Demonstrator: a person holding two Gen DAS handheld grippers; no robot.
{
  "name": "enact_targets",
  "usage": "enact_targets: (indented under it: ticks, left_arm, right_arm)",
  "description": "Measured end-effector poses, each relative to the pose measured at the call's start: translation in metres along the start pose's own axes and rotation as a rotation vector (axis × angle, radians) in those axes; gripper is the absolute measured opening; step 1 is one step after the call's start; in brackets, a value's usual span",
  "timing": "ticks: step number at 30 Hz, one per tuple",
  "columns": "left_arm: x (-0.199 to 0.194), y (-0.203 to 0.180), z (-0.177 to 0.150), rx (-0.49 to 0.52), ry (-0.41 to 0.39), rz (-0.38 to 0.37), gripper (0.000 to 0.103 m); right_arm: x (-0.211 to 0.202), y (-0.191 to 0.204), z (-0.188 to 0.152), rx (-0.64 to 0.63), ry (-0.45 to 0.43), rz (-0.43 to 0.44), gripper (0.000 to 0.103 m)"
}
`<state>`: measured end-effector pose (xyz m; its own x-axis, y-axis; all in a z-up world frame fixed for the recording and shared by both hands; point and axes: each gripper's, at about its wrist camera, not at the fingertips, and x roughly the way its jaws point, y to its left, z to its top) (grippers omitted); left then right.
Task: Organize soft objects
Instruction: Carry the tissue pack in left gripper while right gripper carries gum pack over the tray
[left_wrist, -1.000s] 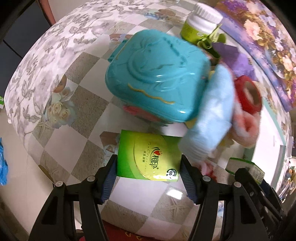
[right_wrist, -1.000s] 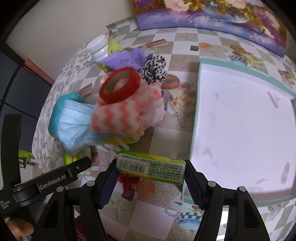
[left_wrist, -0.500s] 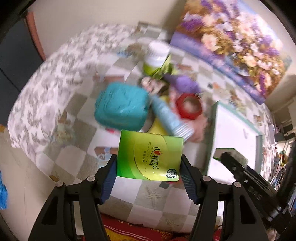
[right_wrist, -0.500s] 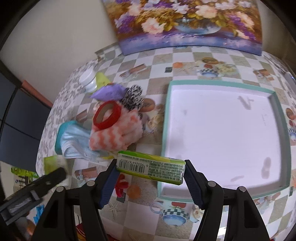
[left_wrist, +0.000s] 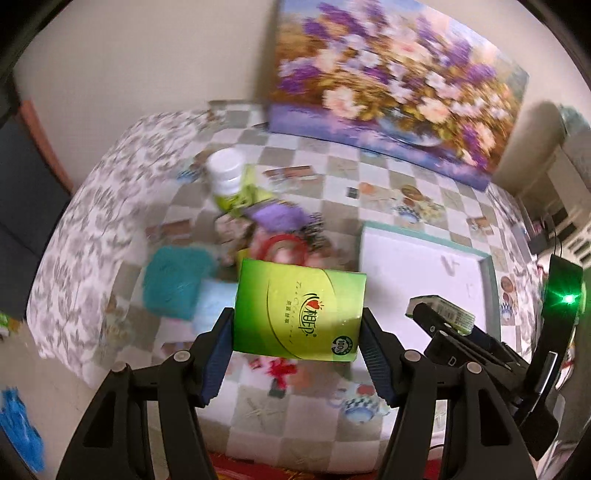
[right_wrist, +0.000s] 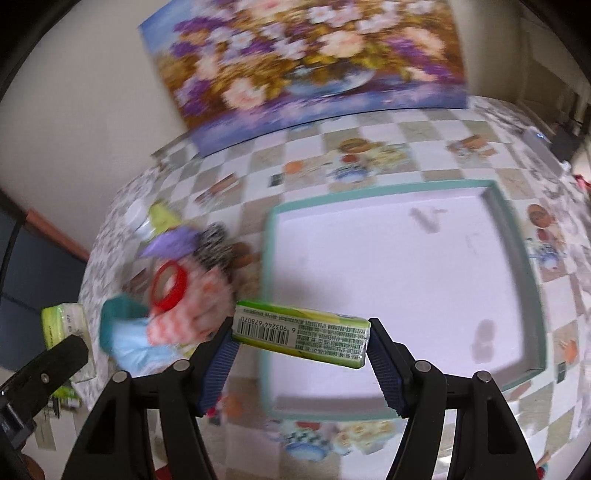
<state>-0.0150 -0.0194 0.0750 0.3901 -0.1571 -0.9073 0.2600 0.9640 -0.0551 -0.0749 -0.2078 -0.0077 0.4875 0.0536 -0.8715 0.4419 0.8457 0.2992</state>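
My left gripper (left_wrist: 297, 321) is shut on a green tissue pack (left_wrist: 299, 308), its broad printed face toward the camera, held high above the table. My right gripper (right_wrist: 301, 338) is shut on a second green tissue pack (right_wrist: 301, 334), seen edge-on with its barcode showing, over the near left corner of the white tray (right_wrist: 399, 280) with a teal rim. The right gripper with its pack (left_wrist: 439, 314) also shows at the right of the left wrist view. On the table lies a pile: red tape ring (right_wrist: 168, 286), orange-striped cloth (right_wrist: 192, 314), light blue cloth (right_wrist: 136, 343), purple cloth (right_wrist: 170, 242).
A teal box (left_wrist: 177, 282) sits left of the pile, a white-capped bottle (left_wrist: 225, 177) behind it. A flower painting (right_wrist: 306, 59) leans on the wall at the table's back. The checkered tablecloth (right_wrist: 369, 170) covers the table. The tray's inside (left_wrist: 424, 280) is bare white.
Both grippers have risen and drawn back from the table with their packs; the pile and teal box look smaller, and the tray and painting have come into view.
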Motion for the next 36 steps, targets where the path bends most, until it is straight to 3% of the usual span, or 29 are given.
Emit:
enact_targets:
  ticks: [4,16,26,36]
  left_arm:
    - [0.020,-0.042,0.005,0.070,0.025,-0.003,0.066]
    - [0.112,-0.125,0.003,0.168,0.130,-0.015,0.066]
    - [0.149,-0.148,0.016,0.185,0.140,-0.025,0.067]
    - [0.151,-0.143,0.024,0.157,0.129,-0.055,0.067]
  right_arm:
    - [0.003,-0.040,0.011,0.081,0.005,-0.108,0.071]
    - [0.016,-0.124,0.025,0.254,0.041,-0.264,0.072]
    - [0.032,-0.132,0.041,0.248,0.053,-0.310,0.072]
    - [0.028,-0.127,0.047,0.222,0.039,-0.315,0.072]
